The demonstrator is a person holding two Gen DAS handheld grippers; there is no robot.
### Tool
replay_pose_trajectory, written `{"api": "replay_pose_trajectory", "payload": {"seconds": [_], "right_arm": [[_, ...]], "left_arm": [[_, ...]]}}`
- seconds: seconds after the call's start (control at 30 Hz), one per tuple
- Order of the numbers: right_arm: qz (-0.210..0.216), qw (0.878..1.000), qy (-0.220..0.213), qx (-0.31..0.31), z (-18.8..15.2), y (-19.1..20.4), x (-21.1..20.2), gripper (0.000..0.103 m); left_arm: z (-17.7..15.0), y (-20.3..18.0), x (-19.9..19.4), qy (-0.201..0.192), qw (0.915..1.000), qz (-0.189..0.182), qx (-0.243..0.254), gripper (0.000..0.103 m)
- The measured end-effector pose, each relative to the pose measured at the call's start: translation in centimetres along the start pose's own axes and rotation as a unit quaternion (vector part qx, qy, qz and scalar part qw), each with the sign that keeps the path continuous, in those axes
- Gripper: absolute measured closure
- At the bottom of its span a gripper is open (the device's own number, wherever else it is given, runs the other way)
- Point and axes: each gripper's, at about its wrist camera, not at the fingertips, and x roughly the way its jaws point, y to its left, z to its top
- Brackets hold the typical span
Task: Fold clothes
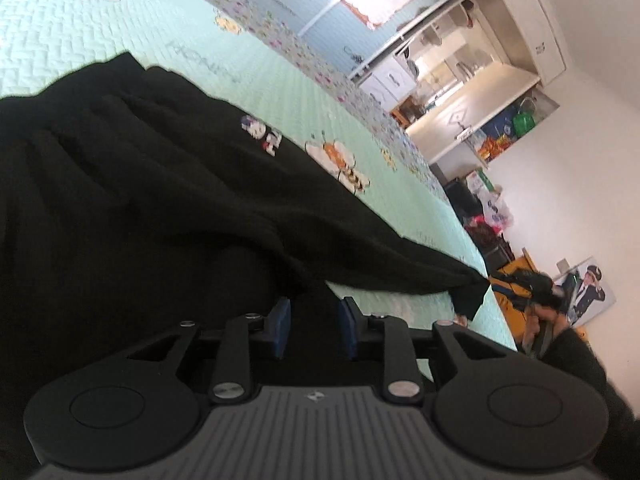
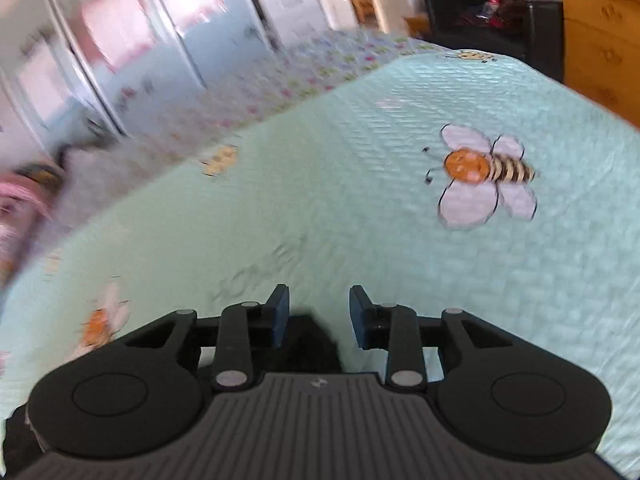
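Lettering is showing in two places: faint grey stitched script on the mint quilted bedspread, too blurred and skewed in both views for me to read, and a small white, red and purple emblem on the black garment, its characters too small to make out. A small logo mark on my left gripper's grey ribbed housing is also illegible. The garment is lying rumpled across the bedspread, one sleeve trailing toward the bed's edge, cuff hanging just past it. My left gripper is tilting down over the garment's near edge, blue pads standing apart with dark cloth filling the gap; whether the pads are pressing that cloth I cannot tell. My right gripper is pointing downward over bare bedspread, jaws parted, pads gripping nothing, though a dark scrap of cloth is showing low behind them. A printed bee is sitting on the bedspread ahead and to the right. The right view is smearing with motion blur at its left side.
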Motion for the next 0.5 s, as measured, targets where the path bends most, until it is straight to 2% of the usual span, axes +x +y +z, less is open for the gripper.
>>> {"api": "replay_pose_trajectory", "payload": {"seconds": [0.07,0.1,0.23,0.33,0.37,0.4,0.43,0.5], "right_arm": [[0.012,1.000,-0.016,-0.007,-3.0,-1.2,-1.2,0.050],[0.018,1.000,-0.019,-0.007,-4.3,-1.7,-1.6,0.047],[0.049,0.998,-0.012,0.025,-7.3,-2.7,-0.1,0.046],[0.029,1.000,-0.002,0.000,-7.5,-1.6,2.1,0.047],[0.019,1.000,0.005,-0.015,-7.4,-1.2,2.8,0.059],[0.016,0.999,0.013,-0.026,-7.3,-0.9,3.2,0.084],[0.026,0.999,0.019,-0.028,-7.0,-1.0,3.1,0.090],[0.019,0.998,0.015,-0.061,-6.1,-0.6,0.9,0.092]], "left_arm": [[0.0,-0.1,0.1,0.001,1.0000,-0.004,0.001,0.074],[-0.1,-0.3,0.1,0.001,1.0000,-0.004,0.002,0.074],[-0.3,-1.0,0.1,0.003,1.0000,-0.003,0.007,0.074],[-0.3,-1.4,-0.2,0.003,1.0000,0.000,0.010,0.074],[-0.2,-1.4,-0.4,0.000,1.0000,0.001,0.010,0.074],[-0.1,-1.4,-0.6,-0.003,0.9999,0.003,0.010,0.073],[-0.1,-1.4,-0.8,-0.005,0.9999,0.003,0.009,0.072],[0.0,-1.3,-1.0,-0.008,0.9999,0.003,0.008,0.072]]}}
